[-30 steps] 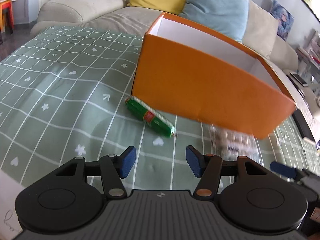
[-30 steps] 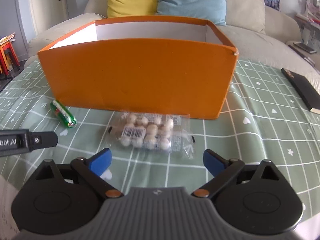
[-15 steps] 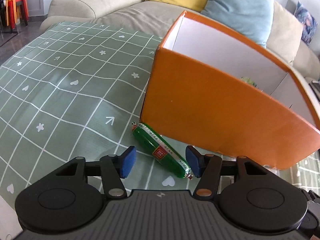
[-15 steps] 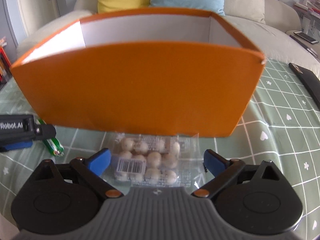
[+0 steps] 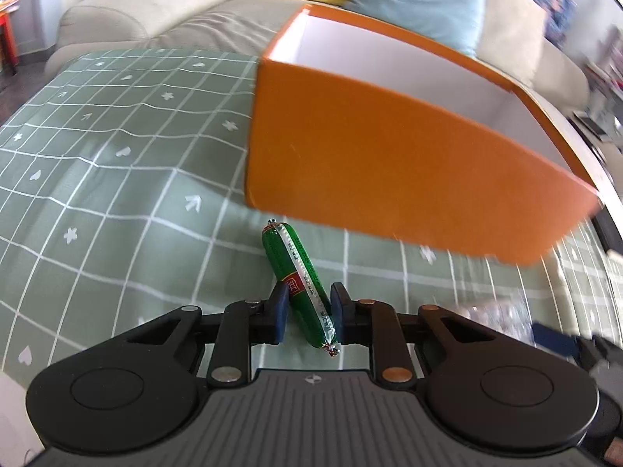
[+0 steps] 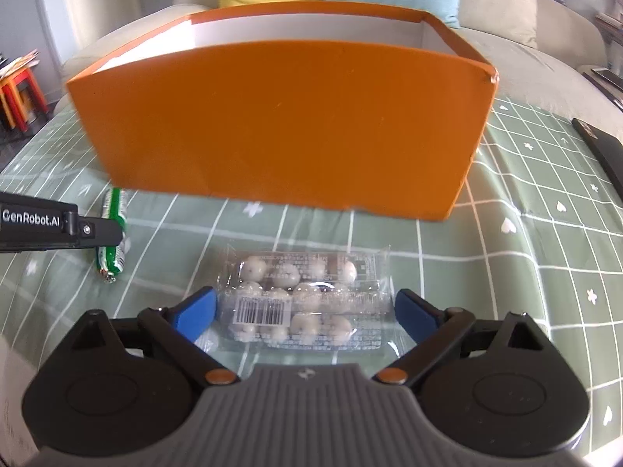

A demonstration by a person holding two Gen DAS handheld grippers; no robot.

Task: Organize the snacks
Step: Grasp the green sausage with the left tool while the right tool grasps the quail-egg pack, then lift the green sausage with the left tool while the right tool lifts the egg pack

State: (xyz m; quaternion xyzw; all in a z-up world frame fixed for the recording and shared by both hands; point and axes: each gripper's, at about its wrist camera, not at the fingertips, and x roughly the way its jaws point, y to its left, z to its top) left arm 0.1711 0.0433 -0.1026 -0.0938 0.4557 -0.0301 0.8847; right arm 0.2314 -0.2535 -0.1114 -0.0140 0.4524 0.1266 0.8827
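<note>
Since the earlier frame, the left gripper (image 5: 306,313) has closed from wide apart to narrow, its blue pads now clamping the lower part of the green sausage snack (image 5: 298,278); the sausage's upper end points toward the orange box (image 5: 389,179) at frame centre. Right wrist view: the right gripper (image 6: 305,309) has advanced, so that the clear pack of white round snacks (image 6: 300,299) now lies between its fingertips (image 6: 196,309). Its jaws stand wide, with the pads just beside the pack's ends and not pressing on it. At left centre of that frame, the left gripper's arm crosses the sausage. Both snacks rest on the green checked tablecloth (image 6: 525,264), outside the box and near its front wall.
</note>
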